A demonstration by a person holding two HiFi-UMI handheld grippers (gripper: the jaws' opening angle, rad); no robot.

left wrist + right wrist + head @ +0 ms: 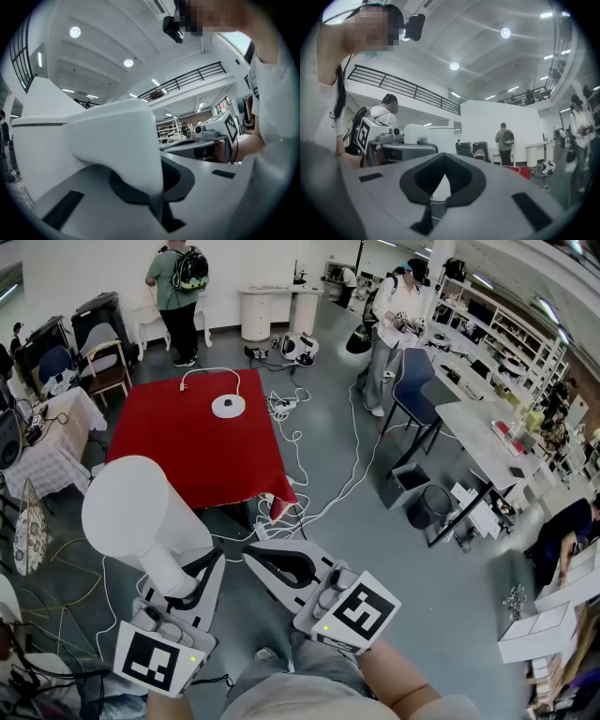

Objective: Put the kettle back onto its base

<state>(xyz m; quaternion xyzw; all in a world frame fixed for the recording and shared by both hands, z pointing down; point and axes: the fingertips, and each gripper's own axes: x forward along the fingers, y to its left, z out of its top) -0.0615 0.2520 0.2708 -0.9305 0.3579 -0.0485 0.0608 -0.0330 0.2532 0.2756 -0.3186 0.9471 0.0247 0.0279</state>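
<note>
Kettle handle clamped in left claw — right claw closed, empty.

L gripper held low in front of body, pointing level & fwd, fingers clamped on the kettle by its handle. R gripper just beside it, also level, angled in twd the L one, fingers together w/ nothing btwn them. Bare R forearm shows behind it.
</note>
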